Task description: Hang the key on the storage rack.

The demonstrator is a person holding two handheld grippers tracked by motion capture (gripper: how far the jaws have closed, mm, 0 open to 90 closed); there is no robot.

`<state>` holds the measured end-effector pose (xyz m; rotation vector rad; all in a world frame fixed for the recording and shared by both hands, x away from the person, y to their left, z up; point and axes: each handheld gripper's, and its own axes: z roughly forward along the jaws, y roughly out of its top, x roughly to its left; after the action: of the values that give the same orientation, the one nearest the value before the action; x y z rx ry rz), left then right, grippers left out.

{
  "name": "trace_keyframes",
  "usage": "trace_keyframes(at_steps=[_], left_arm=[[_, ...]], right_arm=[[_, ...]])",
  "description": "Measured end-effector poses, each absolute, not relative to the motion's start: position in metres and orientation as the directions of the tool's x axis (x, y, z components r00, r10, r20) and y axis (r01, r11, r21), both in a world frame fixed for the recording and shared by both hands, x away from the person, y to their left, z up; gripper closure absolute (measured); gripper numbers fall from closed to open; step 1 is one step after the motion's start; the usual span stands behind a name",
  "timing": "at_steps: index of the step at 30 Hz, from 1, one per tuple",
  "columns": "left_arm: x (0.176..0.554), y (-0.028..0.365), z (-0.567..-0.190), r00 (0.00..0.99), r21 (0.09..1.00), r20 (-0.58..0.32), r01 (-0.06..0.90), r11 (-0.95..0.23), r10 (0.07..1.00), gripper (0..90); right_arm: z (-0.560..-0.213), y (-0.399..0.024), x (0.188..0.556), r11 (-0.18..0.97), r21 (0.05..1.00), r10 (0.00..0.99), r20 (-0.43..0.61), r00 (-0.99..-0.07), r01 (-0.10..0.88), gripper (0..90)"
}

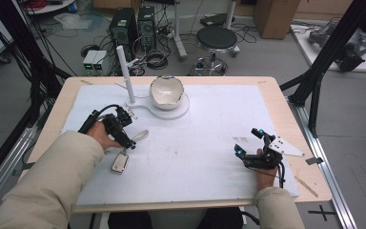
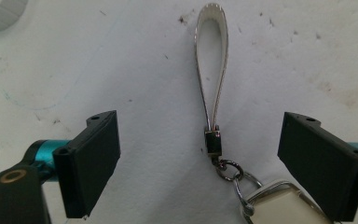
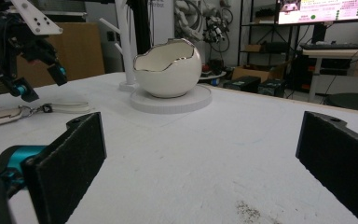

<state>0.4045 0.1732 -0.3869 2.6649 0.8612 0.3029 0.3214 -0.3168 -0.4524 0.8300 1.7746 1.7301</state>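
A keychain lies on the white mat: a pale strap loop (image 2: 210, 70) joined by a small clasp and rings to a cream fob (image 2: 284, 205) in a metal frame. In the high view the fob (image 1: 120, 162) lies near the mat's left side. My left gripper (image 2: 200, 122) hovers open over the keychain, one jaw on each side of the clasp and touching nothing. The high view shows the same left gripper (image 1: 132, 130) above the strap. My right gripper (image 1: 248, 142) rests open and empty on the mat at the right, and is also seen in its own view (image 3: 200, 135).
A white egg-shaped bowl (image 1: 166, 91) with a jagged rim sits on a round white base (image 1: 183, 109) at the back centre. Beside the bowl rises a white post with pegs (image 1: 125, 71). The wooden table's edge (image 1: 286, 109) borders the mat.
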Motion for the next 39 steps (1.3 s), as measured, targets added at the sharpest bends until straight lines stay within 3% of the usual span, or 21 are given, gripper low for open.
trace_keyframes(at_steps=[9,39], left_arm=[[0.407,0.170,-0.394,0.805,0.304,0.082,0.541,-0.784,0.587,23.2],[0.412,0.165,-0.401,0.799,0.229,0.034,0.578,-0.783,0.600,71.5]], right_arm=[[-0.452,-0.317,0.321,-0.005,0.998,0.734,0.051,-0.677,0.070,0.6],[-0.452,-0.317,0.321,-0.005,0.998,0.735,0.050,-0.676,0.068,0.6]])
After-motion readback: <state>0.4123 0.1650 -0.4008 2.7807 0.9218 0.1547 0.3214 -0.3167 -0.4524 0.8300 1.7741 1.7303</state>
